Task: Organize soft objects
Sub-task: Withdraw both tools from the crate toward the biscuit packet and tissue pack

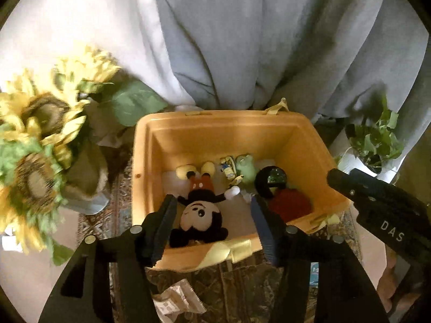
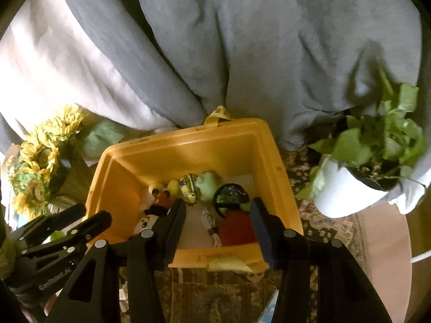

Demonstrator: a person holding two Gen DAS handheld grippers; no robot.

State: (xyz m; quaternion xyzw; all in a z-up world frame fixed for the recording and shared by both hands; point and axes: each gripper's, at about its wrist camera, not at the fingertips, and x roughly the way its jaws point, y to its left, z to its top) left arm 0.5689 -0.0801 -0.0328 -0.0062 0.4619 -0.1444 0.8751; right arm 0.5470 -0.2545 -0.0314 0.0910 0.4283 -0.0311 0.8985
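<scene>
warm, dim indoor light with strong contrast. the pale curtain [image 1: 80, 27] at upper left is blown out white, so light comes from there. the sunflowers [image 1: 40, 134] smear with motion blur. fisheye bending curves the edges, black vignette in the corners; the yellow bin [image 1: 215, 134] glows orange, shadowed within.

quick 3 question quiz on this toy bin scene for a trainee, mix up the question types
1. True or false: the mouse plush lies inside the yellow bin.
2. Which stands beside the bin on the side of the right gripper? A) sunflowers B) potted plant in a white pot C) lamp
3. Fill in: the left gripper is ____ (open/shut), with nothing pressed between its pads.

Key
1. True. It lies on its back on the bin floor.
2. B. The potted plant; the sunflowers are on the other side.
3. Open.
</scene>
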